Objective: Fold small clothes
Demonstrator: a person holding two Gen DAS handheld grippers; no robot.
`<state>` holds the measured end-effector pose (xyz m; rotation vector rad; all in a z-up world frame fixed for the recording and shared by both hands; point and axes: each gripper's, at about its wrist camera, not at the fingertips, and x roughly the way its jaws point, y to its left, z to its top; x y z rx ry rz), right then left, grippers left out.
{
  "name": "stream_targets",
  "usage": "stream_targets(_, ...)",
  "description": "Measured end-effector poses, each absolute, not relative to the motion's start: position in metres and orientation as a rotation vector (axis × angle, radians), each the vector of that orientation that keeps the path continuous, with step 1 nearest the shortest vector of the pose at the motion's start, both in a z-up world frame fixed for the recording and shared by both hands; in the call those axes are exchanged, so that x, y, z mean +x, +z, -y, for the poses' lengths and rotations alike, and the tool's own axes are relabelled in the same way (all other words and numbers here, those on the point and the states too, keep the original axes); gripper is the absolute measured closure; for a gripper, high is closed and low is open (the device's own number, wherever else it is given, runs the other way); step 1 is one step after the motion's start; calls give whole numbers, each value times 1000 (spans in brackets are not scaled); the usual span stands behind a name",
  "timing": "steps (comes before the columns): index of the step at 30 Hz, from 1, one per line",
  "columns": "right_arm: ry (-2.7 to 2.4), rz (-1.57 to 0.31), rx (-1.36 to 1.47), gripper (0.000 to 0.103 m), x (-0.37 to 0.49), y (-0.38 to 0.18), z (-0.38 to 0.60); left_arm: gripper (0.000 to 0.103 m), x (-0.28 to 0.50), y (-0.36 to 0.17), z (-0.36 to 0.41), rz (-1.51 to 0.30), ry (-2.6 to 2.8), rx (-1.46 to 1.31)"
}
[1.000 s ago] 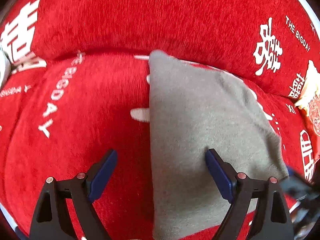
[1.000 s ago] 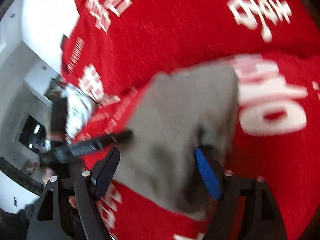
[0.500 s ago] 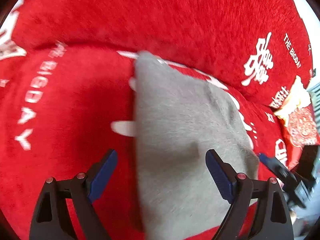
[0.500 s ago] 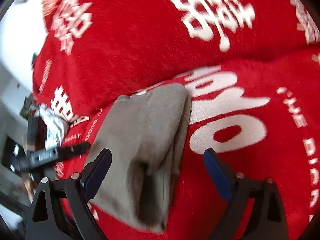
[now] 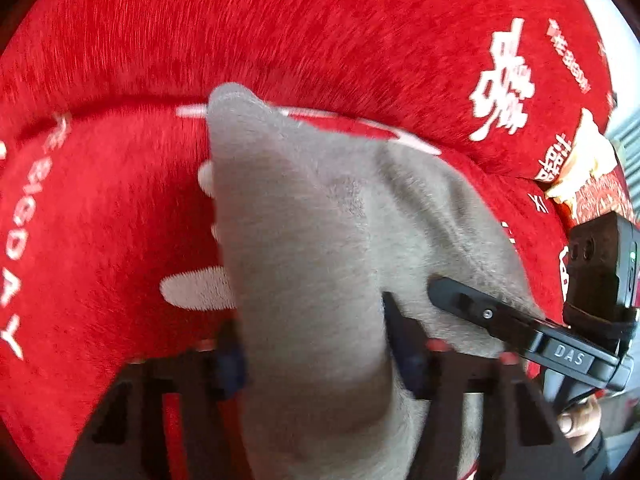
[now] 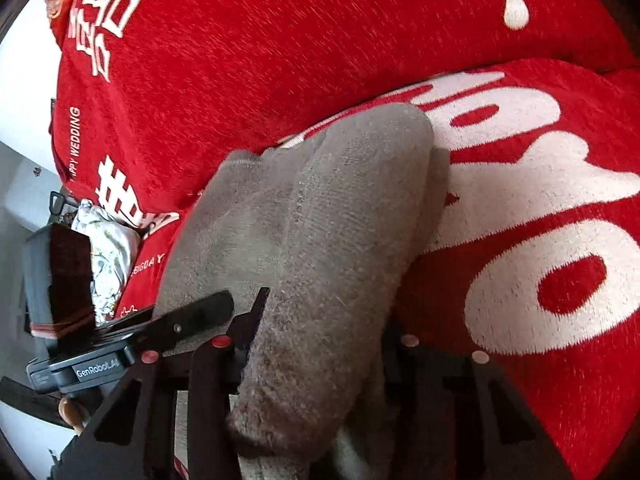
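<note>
Grey fleece garment (image 5: 304, 240) lies on the red sofa cover (image 5: 100, 220), on the seat part just in front of the back cushion (image 5: 320, 32). It's folded lengthwise, with a bulging ridge running away from both cameras.

Left gripper (image 5: 316, 354): jaws have just been closing and now pinch the near end of the garment, fabric bunched up between the blue pads, which are mostly buried in it.

Right gripper (image 6: 320, 344): jaws have just been closing too, clamped on its own fold of the same garment (image 6: 320, 220); cloth fills the gap between the fingers and rolls over the near edge.

Both grippers sit side by side at the garment's near edge. Each shows up in the other's view: right gripper's finger (image 5: 480, 312) lies on the cloth in the left view, left gripper (image 6: 188, 316) beside the cloth in the right view.

Further out: white lettering on the red cover, a patterned white cloth bundle (image 6: 106, 248) at the sofa's left end, a red-and-gold pillow (image 5: 588, 184) at the right end.
</note>
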<state>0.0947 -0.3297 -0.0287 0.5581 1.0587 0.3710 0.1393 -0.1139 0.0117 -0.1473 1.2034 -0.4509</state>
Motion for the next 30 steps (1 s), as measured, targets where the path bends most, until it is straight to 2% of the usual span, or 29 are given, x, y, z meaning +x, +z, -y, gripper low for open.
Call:
stream_targets(7,344,-1021,522,61,86,-8,313,58,127,21,115,-1164,-425,-99)
stream_targets(12,341,-1013,478,61,80,9,300,58,119,25,112,-1165,-416,-83)
stream_targets(30,324,-1042,470,62,53,12,289,59,91,34,96,-1176,-408,-63)
